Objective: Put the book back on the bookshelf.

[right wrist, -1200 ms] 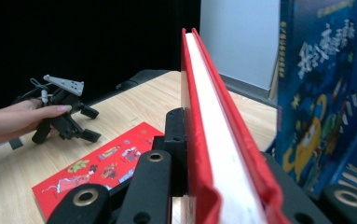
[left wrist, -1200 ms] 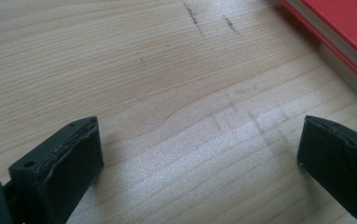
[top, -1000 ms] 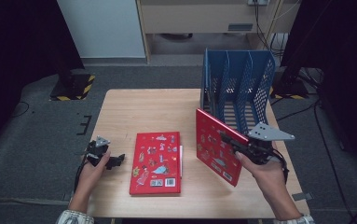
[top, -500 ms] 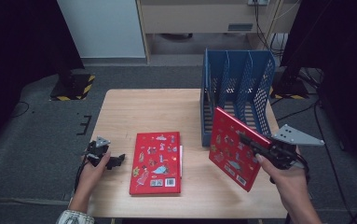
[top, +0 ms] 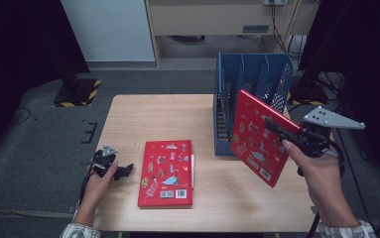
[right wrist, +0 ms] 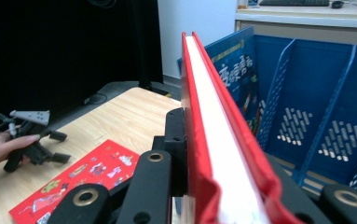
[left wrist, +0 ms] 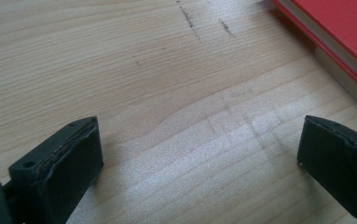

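My right gripper (top: 276, 129) is shut on a red picture book (top: 257, 139), held upright and tilted in the air in front of the blue file rack (top: 254, 87). In the right gripper view the red picture book's (right wrist: 213, 140) white page edge runs up between the jaws, with the blue file rack (right wrist: 316, 107) and its dividers close behind; one slot holds a blue book (right wrist: 232, 70). A second red book (top: 167, 172) lies flat mid-table. My left gripper (top: 123, 172) rests open at the table's left front edge, over bare wood in the left gripper view (left wrist: 199, 154).
The wooden table (top: 158, 114) is bare at its back left. The second red book's corner (left wrist: 334, 37) lies just right of the left jaws. Dark floor, a white cabinet (top: 110, 29) and a hazard-striped base (top: 76, 91) lie beyond the table.
My right gripper has carried the red book upward and to the right, away from the tabletop, toward the rack's right slots. The left gripper has stayed still.
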Demonstrator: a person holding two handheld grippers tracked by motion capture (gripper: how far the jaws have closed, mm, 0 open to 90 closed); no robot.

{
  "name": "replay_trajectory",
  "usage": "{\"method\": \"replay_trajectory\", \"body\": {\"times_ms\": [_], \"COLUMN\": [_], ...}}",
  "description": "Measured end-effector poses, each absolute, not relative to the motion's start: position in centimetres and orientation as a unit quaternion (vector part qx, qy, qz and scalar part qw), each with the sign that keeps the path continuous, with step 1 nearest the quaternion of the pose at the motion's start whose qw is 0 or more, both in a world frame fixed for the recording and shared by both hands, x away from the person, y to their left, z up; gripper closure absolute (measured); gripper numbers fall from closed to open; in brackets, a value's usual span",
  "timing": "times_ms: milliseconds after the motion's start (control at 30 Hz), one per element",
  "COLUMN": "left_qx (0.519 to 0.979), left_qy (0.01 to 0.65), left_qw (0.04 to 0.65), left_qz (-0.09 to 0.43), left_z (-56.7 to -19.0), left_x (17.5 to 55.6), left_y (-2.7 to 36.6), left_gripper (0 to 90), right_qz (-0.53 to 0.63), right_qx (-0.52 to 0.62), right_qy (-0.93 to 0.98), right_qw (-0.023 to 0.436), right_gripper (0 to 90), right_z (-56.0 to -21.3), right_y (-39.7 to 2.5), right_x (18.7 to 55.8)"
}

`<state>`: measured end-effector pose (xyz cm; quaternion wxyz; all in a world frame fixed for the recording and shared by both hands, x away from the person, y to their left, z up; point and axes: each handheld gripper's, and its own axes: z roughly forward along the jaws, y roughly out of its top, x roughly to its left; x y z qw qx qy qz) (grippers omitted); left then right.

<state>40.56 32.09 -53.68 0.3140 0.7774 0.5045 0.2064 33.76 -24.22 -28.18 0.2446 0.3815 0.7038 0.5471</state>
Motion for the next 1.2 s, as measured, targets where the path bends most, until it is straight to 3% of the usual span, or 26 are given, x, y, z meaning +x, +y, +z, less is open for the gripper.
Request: {"method": "replay_trajectory", "body": {"times_ms": [400,1200], "left_qx": [0.777,0.779], "left_qy": [0.504,0.501], "left_qw": [0.316,0.317], "left_qz": [0.206,0.204], "left_z": [-53.7,-53.7], "left_x": [40.6,40.6], "left_y": [31.9,31.8], "left_gripper": [0.0,0.0], "right_qz": [0.529,0.49], "right_qx": [0.406,0.461], "right_qy": [0.697,0.675], "right_qw": [0.265,0.305], "right_gripper": [79.4,79.4], "right_z": [-26.4,-27.0], "right_y": [-24.3,-24.0], "right_x": [36.9,43.0]}}
